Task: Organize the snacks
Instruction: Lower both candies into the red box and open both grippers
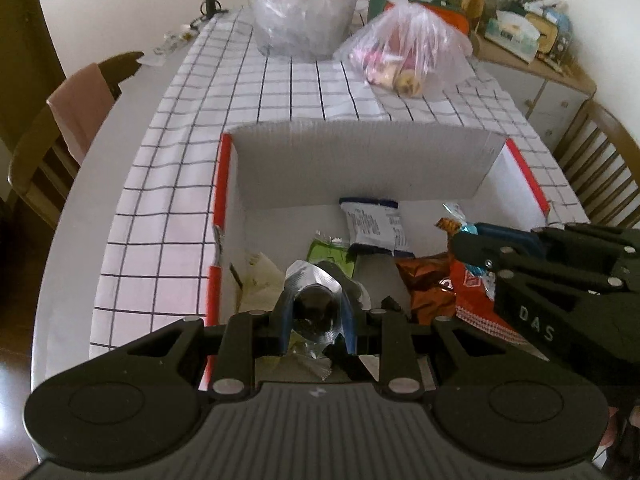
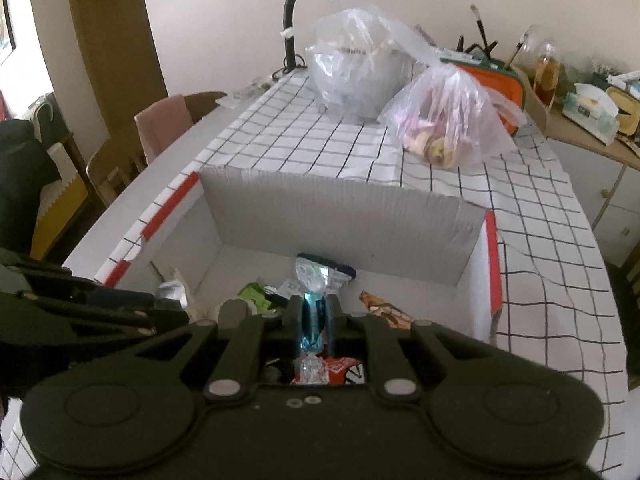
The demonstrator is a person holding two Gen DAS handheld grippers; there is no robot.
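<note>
**Carrying two sweets over the snack box**

Holding first: left gripper [image 1: 314, 312] is clamped on a silver-wrapped dark round sweet [image 1: 316, 304]; right gripper [image 2: 314, 320] is pinched narrow on a teal twist-wrapped candy [image 2: 312, 322], wrapper ends sticking out above and below the pads. Both tools hang tilted down over the near part of the white cardboard box [image 1: 360, 160], side by side, right gripper just beside the left.

Step, as judged: drop-off stage of sorting. Both pieces are picked and positioned above the box interior; release not yet made. Next move calls for opening each jaw over a free patch of floor, low enough that the sweets do not bounce out, and keeping the two tools from knocking together.

Box contents, near to far: red-and-white packet [image 1: 472, 300], orange-brown foil bag [image 1: 424, 280], pale crumpled wrapper [image 1: 256, 276] at the left wall, green packet [image 1: 328, 254], blue-and-white pouch [image 1: 376, 226] toward the back wall.

Beyond the box, on the checked tablecloth [image 1: 240, 92]: a clear bag of pink and tan items [image 1: 404, 56] and a larger clear bag over a bowl [image 1: 304, 12]; contents unclear.
</note>
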